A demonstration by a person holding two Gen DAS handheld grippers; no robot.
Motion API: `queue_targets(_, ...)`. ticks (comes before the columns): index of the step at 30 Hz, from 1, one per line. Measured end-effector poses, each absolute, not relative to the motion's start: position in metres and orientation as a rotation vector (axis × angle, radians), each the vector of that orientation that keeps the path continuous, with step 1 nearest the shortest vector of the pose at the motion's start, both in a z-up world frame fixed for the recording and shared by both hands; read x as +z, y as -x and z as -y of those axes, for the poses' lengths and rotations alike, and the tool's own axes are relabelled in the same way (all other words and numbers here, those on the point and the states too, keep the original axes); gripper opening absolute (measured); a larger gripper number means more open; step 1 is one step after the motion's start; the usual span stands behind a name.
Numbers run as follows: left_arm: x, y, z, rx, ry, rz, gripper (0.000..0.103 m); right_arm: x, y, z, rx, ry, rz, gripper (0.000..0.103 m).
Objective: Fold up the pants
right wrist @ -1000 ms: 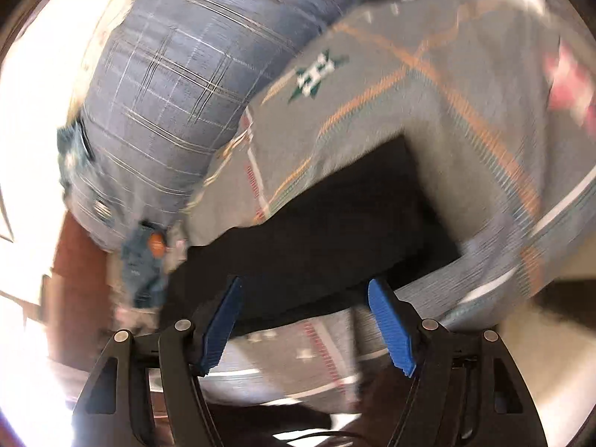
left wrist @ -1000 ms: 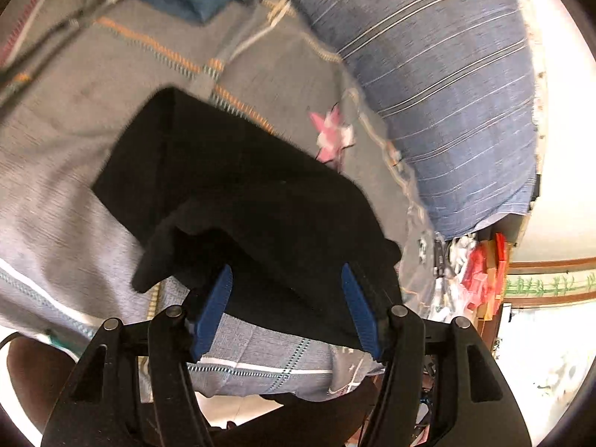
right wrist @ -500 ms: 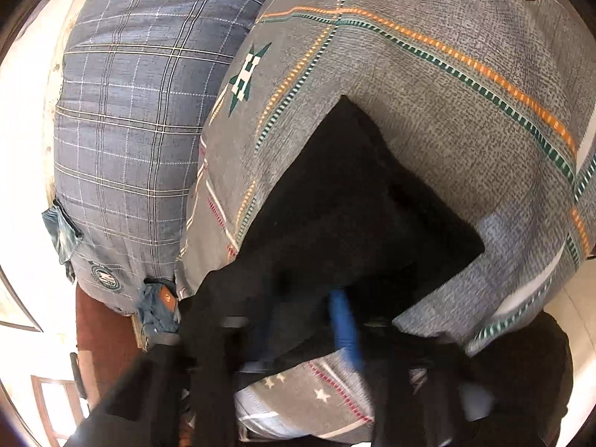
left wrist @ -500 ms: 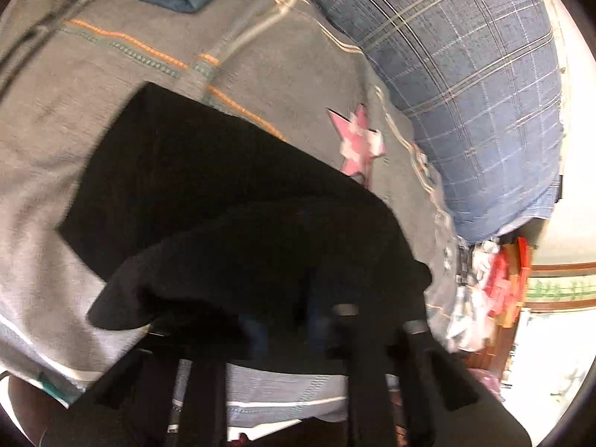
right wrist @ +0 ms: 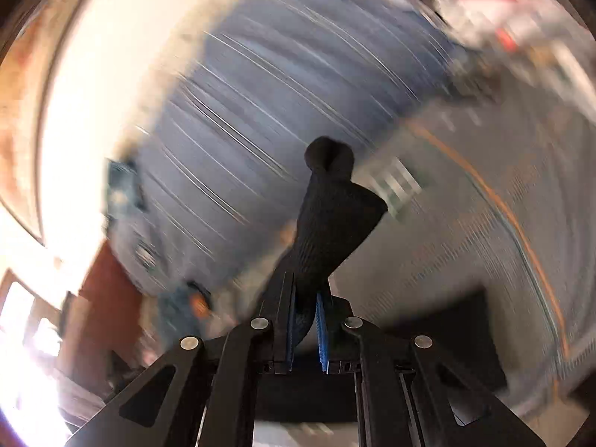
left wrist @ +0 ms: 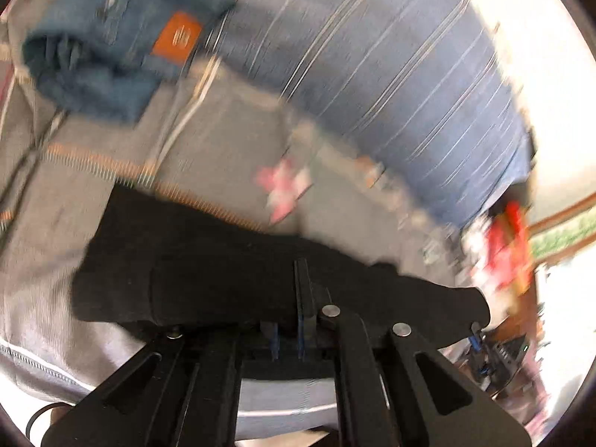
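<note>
Black pants [left wrist: 231,272] lie low-centre on the grey bedspread [left wrist: 223,141]. We have left gripper [left wrist: 288,335] and right gripper [right wrist: 305,320] both clamped on their near edge. Risk: thin bite slips, fold collapses unevenly.

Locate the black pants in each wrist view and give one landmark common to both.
Left wrist: black pants spread across lower centre, draped over the left hand-held gripper.
Right wrist: a bunched strip rises from the right hand-held gripper at centre.
Shared landmark: blue striped pillow, top right there, upper centre here.
</note>
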State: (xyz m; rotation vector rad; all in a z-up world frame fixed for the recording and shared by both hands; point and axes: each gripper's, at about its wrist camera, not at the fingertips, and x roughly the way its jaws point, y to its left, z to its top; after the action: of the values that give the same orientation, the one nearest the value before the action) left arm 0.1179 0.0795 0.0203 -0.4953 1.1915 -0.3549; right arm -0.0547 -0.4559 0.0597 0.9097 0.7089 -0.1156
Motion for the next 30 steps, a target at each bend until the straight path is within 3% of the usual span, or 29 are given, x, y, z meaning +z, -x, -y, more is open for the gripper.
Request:
queue_targets(5, -0.029, -0.103, -0.082, -0.327, 0.536, -1.316, 0.004, -0.028, 0.092, 0.460, -0.182, -1.078, -0.880, 0.009)
queue_targets(15, -0.047, -0.089, -0.102, -0.350, 0.637, -1.361, 0.010, -0.040, 0.110, 0.453, -0.212, -1.081, -0.902, 0.009)
queue_targets(16, -0.043, -0.086, -0.107, -0.358, 0.644, -1.362, 0.010, -0.043, 0.112, 0.453, -0.212, -1.099, -0.912, 0.014)
queue_targets(20, -0.016, -0.074, -0.135, -0.376, 0.638, -1.306, 0.012, -0.036, 0.125, 0.455, -0.218, -1.084, -0.949, 0.018)
queue_targets(23, -0.002, -0.072, -0.171, -0.312, 0.695, -1.218, 0.031, -0.011, 0.132, 0.450, -0.215, -0.987, -0.952, 0.019)
queue_targets(24, -0.001, -0.076, -0.182, -0.274, 0.714, -1.201, 0.046, 0.000, 0.129, 0.443, -0.199, -0.941, -0.946, 0.019)
queue_targets(30, -0.026, -0.088, -0.178, -0.327, 0.935, -1.247, 0.050, 0.028, 0.056, 0.387, -0.047, -0.772, -0.953, 0.032)
